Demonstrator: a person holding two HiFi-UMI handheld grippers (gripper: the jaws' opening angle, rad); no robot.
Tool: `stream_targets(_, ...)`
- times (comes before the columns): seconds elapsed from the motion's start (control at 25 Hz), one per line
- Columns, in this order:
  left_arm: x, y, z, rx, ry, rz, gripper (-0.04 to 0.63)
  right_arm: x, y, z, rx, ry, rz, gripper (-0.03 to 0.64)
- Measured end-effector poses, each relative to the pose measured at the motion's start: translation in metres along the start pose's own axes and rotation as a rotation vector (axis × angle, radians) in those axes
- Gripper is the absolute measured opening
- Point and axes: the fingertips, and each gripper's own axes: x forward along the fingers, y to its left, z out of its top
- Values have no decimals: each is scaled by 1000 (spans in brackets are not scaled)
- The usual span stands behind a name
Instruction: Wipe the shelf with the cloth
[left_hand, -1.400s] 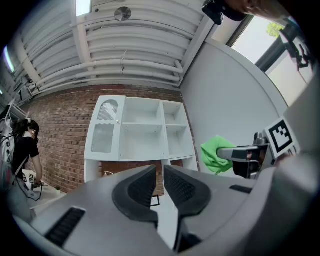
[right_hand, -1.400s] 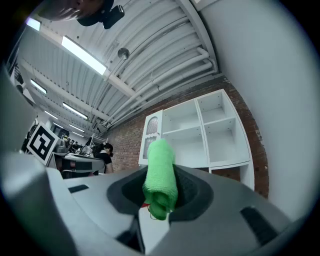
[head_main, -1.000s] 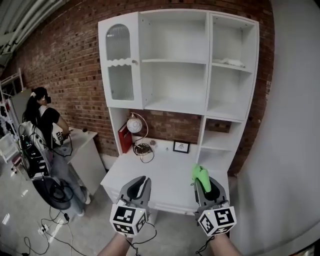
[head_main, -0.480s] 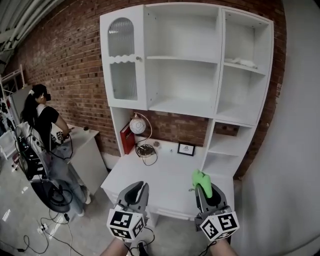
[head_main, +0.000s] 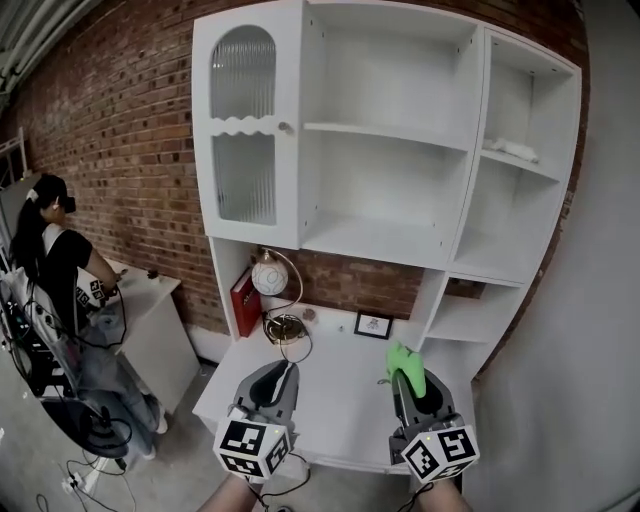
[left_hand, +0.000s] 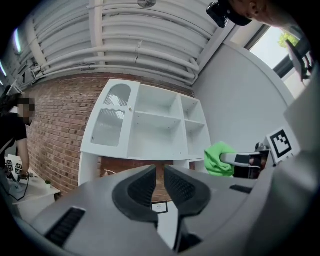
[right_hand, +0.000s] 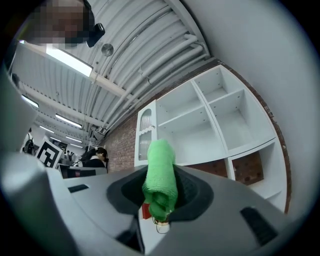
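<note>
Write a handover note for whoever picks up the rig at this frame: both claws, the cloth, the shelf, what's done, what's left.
Left claw: jaws almost together, nothing between them, held low over the desk.
Right claw: shut on the green cloth, which sticks up past the tips.
Shelf: ahead and above both claws; the cloth is not touching it.
Done: cloth picked up.
Left: lift the cloth to the shelf boards and wipe them.

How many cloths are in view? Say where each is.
2: the green cloth clamped in the right gripper, and what looks like a pale cloth on the upper right shelf. Others may be hidden.
</note>
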Motion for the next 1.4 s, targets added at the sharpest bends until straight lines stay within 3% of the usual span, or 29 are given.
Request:
stream_targets(0.24,42,56,-1,-3,7,-55,49,70,5,-10,-1,-3,-49,101)
stream_targets(0.56,80,113,-10,-19,13,-101,49,129,27,-24,-94,-10,-78,101)
stream_targets(0.8,108,121,-7,-24,-1,-122,49,157,17,-21,-80,-25,-60,100)
stream_targets(1.16,156,109,13,14,-29,-83,49,189,-20,1,-88,-69,21,100)
stream_targets(1.28,173,101,23,33,-46,-65,49,199,-37,13,-84,-76,67,100)
stream_targets(1.4,188,93,31,51,-59,-52,49,210,-52,24,-12,-59,139,98)
